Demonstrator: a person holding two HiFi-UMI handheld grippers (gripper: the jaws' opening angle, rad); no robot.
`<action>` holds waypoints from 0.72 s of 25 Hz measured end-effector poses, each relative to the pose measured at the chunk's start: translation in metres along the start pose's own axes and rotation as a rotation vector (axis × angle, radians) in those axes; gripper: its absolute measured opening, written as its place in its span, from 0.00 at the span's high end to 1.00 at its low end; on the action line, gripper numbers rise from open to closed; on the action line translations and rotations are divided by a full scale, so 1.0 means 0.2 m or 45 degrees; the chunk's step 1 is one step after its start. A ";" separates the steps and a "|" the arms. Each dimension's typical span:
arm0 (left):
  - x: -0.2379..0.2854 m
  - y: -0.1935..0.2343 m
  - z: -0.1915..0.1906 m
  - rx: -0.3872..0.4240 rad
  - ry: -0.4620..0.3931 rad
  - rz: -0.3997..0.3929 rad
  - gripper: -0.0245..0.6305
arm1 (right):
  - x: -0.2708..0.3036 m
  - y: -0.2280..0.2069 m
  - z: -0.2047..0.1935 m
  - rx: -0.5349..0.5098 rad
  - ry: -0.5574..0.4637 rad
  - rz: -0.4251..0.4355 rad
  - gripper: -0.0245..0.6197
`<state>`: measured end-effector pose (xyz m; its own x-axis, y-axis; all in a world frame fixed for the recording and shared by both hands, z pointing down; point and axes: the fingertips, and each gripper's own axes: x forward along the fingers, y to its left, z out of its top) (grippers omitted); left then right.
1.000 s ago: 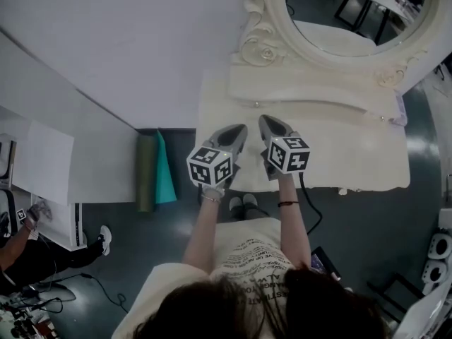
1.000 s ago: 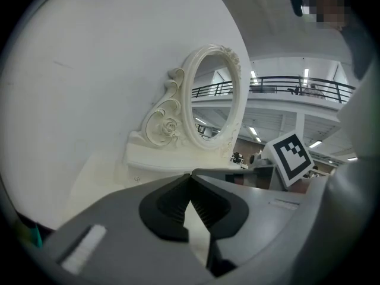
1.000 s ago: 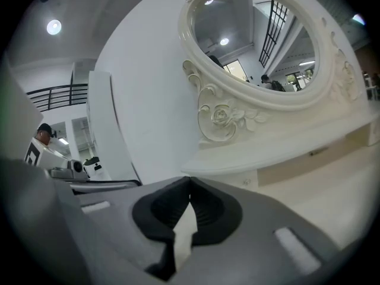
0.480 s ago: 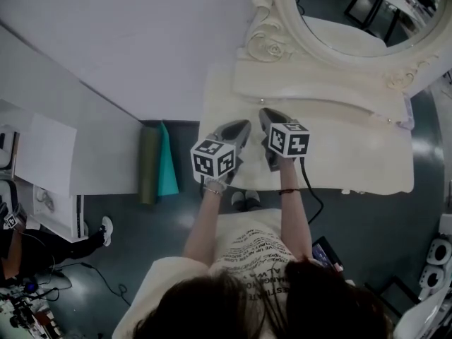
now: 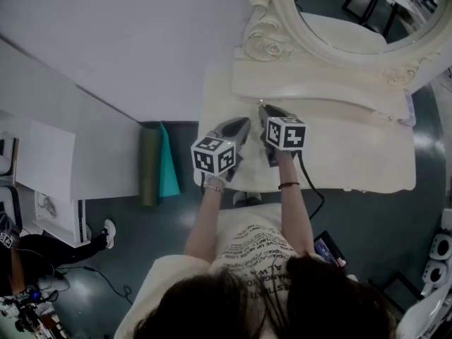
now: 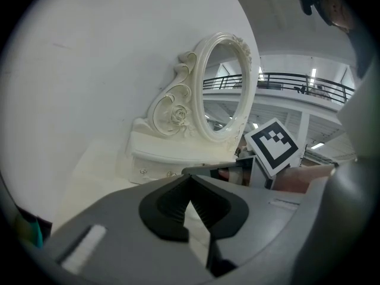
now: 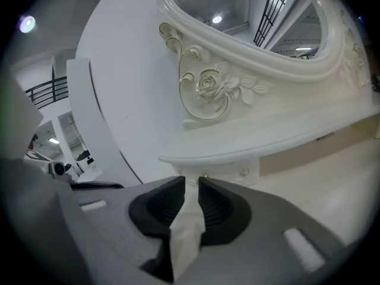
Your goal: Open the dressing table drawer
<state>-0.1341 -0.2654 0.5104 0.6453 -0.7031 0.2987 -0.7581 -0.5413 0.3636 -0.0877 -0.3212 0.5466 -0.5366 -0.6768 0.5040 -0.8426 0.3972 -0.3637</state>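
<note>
The cream dressing table [image 5: 353, 154] carries an oval mirror [image 5: 353, 13] on a carved base. Under the mirror's shelf sits a small drawer front [image 7: 228, 168] with little metal knobs [image 7: 243, 172]; it also shows in the left gripper view [image 6: 157, 171]. My right gripper [image 5: 263, 108] hovers over the tabletop, aimed at that drawer and a short way from it. Its jaws are opening, a narrow gap shows at the tips [image 7: 191, 180], and nothing is between them. My left gripper [image 5: 244, 123] hangs beside it, tips touching [image 6: 190, 178] and empty.
A white wall runs behind the table on the left. Green and teal rolls [image 5: 157, 164] lean on the floor by the table's left end. A black cable [image 5: 314, 203] trails from the right gripper. A person [image 5: 21, 260] sits at the far lower left.
Both grippers have edged forward over the tabletop toward the mirror base, the right one a little further.
</note>
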 end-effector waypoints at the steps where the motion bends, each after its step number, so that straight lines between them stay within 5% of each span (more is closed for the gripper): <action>1: 0.00 0.01 0.00 -0.001 0.004 0.000 0.96 | 0.01 -0.01 0.00 0.007 0.006 -0.010 0.87; 18: 0.03 0.13 -0.02 -0.038 0.036 0.007 0.96 | 0.16 -0.06 -0.03 0.050 0.059 -0.109 0.76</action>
<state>-0.1494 -0.2822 0.5253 0.6440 -0.6924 0.3253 -0.7587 -0.5234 0.3879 -0.0940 -0.3430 0.5723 -0.4651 -0.6772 0.5701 -0.8835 0.3141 -0.3475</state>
